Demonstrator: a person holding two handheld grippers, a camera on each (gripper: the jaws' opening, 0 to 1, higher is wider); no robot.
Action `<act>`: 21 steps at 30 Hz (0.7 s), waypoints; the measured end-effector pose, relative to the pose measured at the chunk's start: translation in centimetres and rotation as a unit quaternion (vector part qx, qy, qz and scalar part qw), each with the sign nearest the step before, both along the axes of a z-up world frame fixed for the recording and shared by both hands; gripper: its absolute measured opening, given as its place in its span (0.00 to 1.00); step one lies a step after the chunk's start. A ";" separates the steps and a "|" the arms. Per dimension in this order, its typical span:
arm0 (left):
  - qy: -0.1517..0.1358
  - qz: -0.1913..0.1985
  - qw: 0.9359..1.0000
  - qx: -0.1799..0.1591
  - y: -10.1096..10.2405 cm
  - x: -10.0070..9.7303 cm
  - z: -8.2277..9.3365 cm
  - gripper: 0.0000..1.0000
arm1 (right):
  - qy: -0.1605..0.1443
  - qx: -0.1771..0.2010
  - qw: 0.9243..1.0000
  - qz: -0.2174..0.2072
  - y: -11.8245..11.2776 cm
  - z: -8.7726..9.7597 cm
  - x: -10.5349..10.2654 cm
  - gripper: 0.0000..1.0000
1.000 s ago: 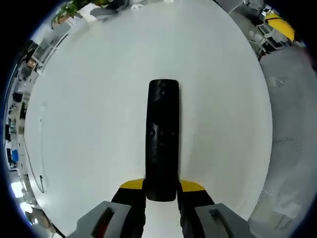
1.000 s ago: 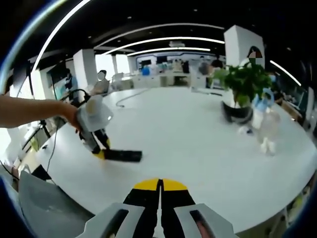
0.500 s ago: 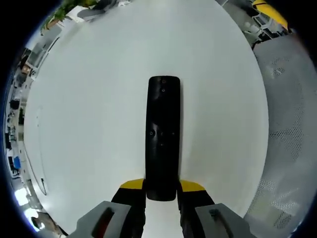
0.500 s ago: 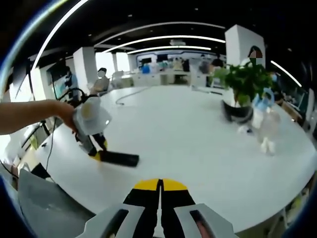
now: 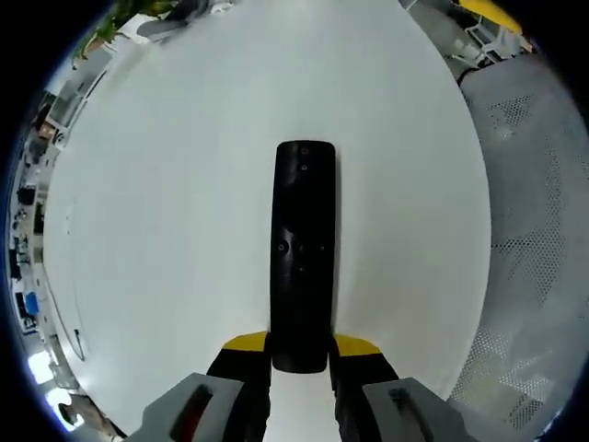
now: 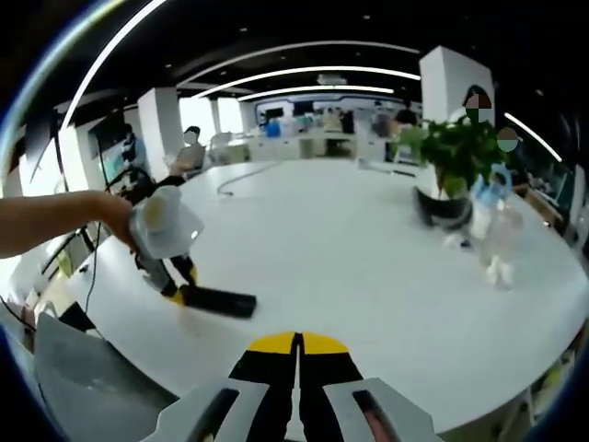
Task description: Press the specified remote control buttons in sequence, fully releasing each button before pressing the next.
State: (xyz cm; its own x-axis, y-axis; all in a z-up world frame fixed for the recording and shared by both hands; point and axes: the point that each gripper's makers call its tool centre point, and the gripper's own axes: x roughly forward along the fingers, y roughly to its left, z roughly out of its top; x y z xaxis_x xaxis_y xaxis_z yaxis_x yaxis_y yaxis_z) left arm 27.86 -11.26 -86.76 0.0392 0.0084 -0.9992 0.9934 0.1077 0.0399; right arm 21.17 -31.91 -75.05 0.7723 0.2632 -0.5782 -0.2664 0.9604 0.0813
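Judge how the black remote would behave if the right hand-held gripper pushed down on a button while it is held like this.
The remote looks rigid and flat, so it probably won't bend or roll. The left hand-held gripper clamps only its near end, so a press near the far end might tip it. Its glossy shell on the smooth white table could slide if released.

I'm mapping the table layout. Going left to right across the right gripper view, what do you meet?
A person's hand → left gripper → remote control → potted plant → spray bottle.
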 end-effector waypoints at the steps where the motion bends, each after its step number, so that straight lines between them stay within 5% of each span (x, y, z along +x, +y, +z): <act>1: 0.000 0.001 1.000 0.001 0.0 0.0 0.0 0.24 | 0.000 0.000 1.000 0.000 0.0 0.0 0.0 0.00; 21: 0.000 0.040 0.999 -0.032 0.1 -2.0 0.0 0.24 | -0.007 0.007 1.000 0.005 0.3 0.4 -0.2 0.00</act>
